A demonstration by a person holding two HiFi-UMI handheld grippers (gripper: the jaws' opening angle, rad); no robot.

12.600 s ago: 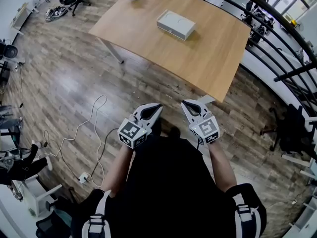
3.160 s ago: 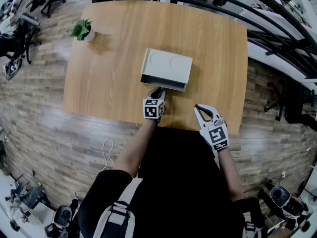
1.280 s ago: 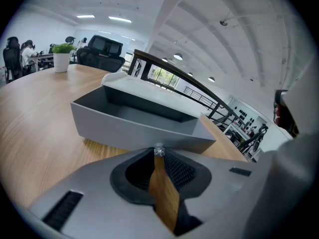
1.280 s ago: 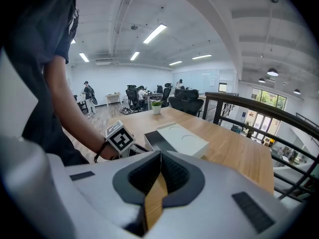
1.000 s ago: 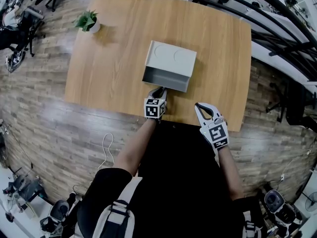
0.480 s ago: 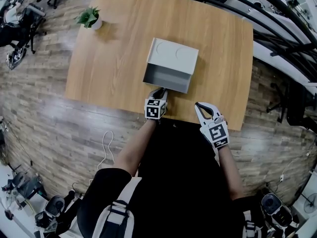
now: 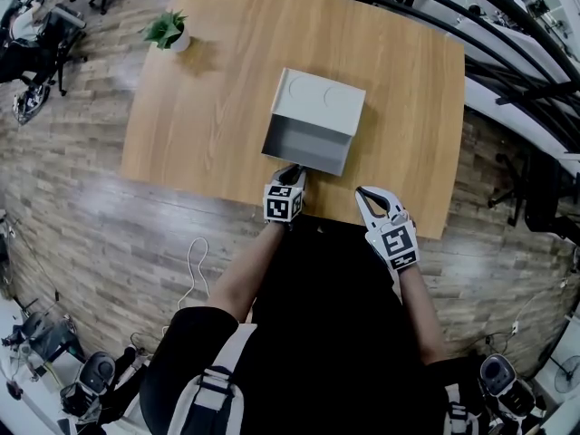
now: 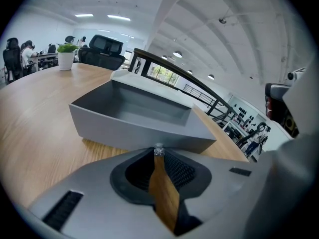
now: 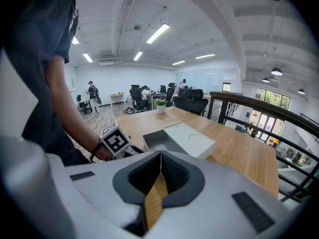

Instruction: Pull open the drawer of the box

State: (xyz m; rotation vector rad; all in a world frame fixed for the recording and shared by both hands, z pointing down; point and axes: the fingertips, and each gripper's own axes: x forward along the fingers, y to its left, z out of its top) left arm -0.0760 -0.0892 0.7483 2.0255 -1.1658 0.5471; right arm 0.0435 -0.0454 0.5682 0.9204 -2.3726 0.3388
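My left gripper (image 7: pixel 290 172) is clamped on the small knob (image 8: pixel 158 150) of the grey drawer (image 7: pixel 306 145), which stands drawn out at six o'clock of the white box (image 7: pixel 323 104) on the table (image 7: pixel 199 107), while my right gripper (image 7: pixel 366 196), at the box's five o'clock, has its jaws together on nothing.

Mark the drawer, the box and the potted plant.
drawer (image 7: pixel 303 140): head view, its open grey floor.
box (image 7: pixel 322 98): head view, its pale top face.
potted plant (image 7: pixel 165 27): head view, its green leaves.

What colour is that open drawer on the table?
Grey, inside and out; the drawer shows best in the left gripper view.
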